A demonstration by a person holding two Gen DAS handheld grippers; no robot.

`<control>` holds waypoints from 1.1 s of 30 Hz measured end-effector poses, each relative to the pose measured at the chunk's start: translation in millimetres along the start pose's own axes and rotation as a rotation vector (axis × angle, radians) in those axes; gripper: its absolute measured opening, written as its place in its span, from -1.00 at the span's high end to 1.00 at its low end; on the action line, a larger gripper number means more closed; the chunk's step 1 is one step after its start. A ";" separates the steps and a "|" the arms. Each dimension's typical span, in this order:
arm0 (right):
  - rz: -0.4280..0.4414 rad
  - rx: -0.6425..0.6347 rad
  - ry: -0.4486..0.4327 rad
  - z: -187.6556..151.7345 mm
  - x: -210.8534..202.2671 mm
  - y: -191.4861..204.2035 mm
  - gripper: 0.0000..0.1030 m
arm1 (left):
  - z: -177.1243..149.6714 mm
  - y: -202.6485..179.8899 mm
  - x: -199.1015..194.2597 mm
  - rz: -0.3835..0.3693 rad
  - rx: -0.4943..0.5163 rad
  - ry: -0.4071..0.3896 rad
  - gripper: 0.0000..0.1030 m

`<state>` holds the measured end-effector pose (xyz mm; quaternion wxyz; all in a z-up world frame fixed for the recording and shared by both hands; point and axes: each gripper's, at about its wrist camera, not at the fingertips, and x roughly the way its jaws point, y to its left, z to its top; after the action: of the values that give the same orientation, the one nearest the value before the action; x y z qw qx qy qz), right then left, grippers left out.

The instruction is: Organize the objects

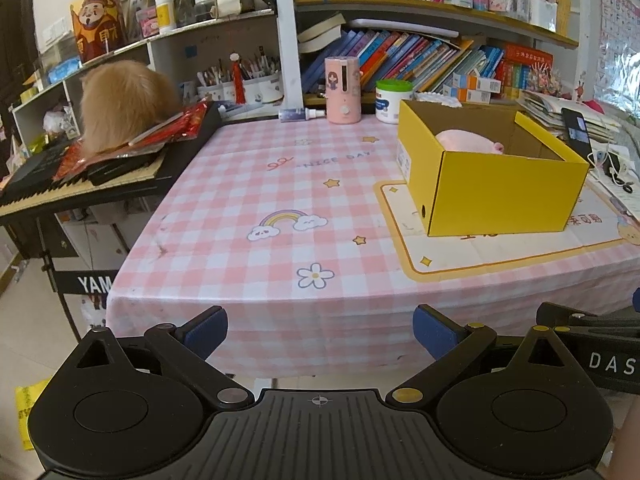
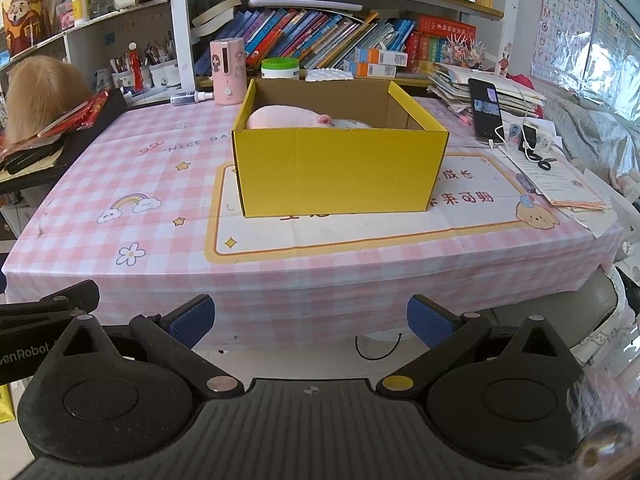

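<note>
While both hang off the near table edge, left tool (image 1: pixel 320 332) spread and empty, right tool (image 2: pixel 310 320) spread and empty, open yellow cardboard box (image 2: pixel 340 168) on pink checked table (image 2: pixel 160 168), pink plush toy (image 2: pixel 288 117) inside box

pink-and-white checked tablecloth (image 2: pixel 168 184) over a table, printed with rainbows, stars and flowers. behind it, wooden shelves crammed with leaning colourful books (image 2: pixel 320 36) and cups of pens (image 1: pixel 240 84). to the left, a black electronic keyboard on a stand (image 1: pixel 80 196), cluttered on top. alphabet poster (image 2: pixel 564 20) on the right wall. pale floor tiles (image 1: pixel 28 320) below.
</note>
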<state>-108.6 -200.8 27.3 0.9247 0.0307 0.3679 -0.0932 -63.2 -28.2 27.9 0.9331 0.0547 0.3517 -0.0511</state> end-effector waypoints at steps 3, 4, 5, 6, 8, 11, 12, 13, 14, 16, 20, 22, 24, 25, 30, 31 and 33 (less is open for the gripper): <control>-0.001 -0.003 0.008 -0.2 0.1 1.3 -1.00 | 0.2 2.0 -0.6 0.005 -0.007 -0.004 -0.96; -0.001 -0.004 0.008 0.1 0.0 1.6 -1.00 | 0.2 2.5 -0.8 0.007 -0.010 -0.005 -0.97; 0.000 -0.004 0.007 -0.3 0.3 2.3 -1.00 | 0.2 2.9 -0.7 0.008 -0.013 -0.005 -0.97; 0.000 -0.005 0.006 -0.2 0.3 2.7 -1.00 | 0.3 3.5 -0.7 0.009 -0.016 -0.006 -0.97; 0.000 -0.008 0.005 0.0 0.3 4.0 -1.00 | 0.1 3.9 -0.7 0.011 -0.018 -0.006 -0.97; -0.001 -0.009 0.006 0.1 0.8 4.6 -1.00 | -0.3 4.4 0.6 0.013 -0.031 0.003 -0.97; -0.001 -0.008 0.006 0.1 0.8 4.7 -1.00 | -0.5 4.7 1.3 0.013 -0.039 0.010 -0.97; -0.001 -0.009 0.007 0.2 0.8 4.9 -1.00 | -0.9 5.2 1.8 0.012 -0.046 0.016 -0.97; -0.002 -0.010 0.007 0.0 1.2 4.8 -1.00 | -1.3 5.7 2.6 0.012 -0.053 0.023 -0.97; -0.003 -0.012 0.012 0.0 2.4 5.5 -1.00 | -2.1 6.1 3.9 0.012 -0.058 0.031 -0.97; -0.004 -0.015 0.017 -0.9 4.1 5.3 -1.00 | -3.0 5.6 4.3 0.015 -0.059 0.035 -0.98; -0.004 -0.015 0.018 -0.9 4.2 5.4 -1.00 | -2.8 5.2 5.0 0.017 -0.058 0.038 -0.98; -0.006 -0.015 0.020 -1.8 4.9 5.4 -1.00 | -3.0 4.9 5.4 0.018 -0.056 0.040 -0.98; -0.007 -0.015 0.020 -1.8 5.0 5.5 -1.00 | -3.0 4.8 5.6 0.019 -0.055 0.041 -0.98; -0.006 -0.015 0.019 -1.6 5.5 4.9 -1.00 | -2.8 5.1 6.0 0.020 -0.054 0.044 -0.98; -0.006 -0.016 0.020 -1.6 5.6 5.0 -1.00 | -2.9 5.4 6.5 0.018 -0.055 0.045 -0.98; -0.006 -0.016 0.021 -1.9 6.1 4.6 -1.00 | -3.3 6.7 7.4 0.015 -0.061 0.050 -0.98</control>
<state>-104.7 -197.0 21.6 0.9207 0.0233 0.3783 -0.0927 -58.9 -21.6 20.9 0.9256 0.0303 0.3758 -0.0322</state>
